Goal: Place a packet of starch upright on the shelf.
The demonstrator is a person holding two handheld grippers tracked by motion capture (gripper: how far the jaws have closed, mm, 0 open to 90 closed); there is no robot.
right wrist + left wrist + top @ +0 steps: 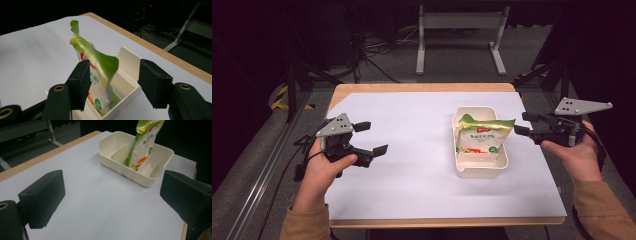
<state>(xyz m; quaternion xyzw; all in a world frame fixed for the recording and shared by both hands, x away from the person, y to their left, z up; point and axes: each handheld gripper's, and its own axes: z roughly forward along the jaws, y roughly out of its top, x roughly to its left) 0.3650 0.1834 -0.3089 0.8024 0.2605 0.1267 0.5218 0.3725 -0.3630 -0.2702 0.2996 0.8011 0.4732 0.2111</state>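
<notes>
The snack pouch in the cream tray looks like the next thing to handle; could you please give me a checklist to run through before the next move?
1. Right gripper open: ok, fingers spread.
2. Right gripper near the snack pouch: ok, just beside the tray, nothing held.
3. Pouch reachable: ok, it stands above the tray rim, leaning.
4. Left gripper out of the way: ok, open over the white sheet, apart from the tray.
5. Pouch sealed: cannot tell.

Black tongs [368,137] w/ grey plates, tan sleeves [306,223].
</notes>
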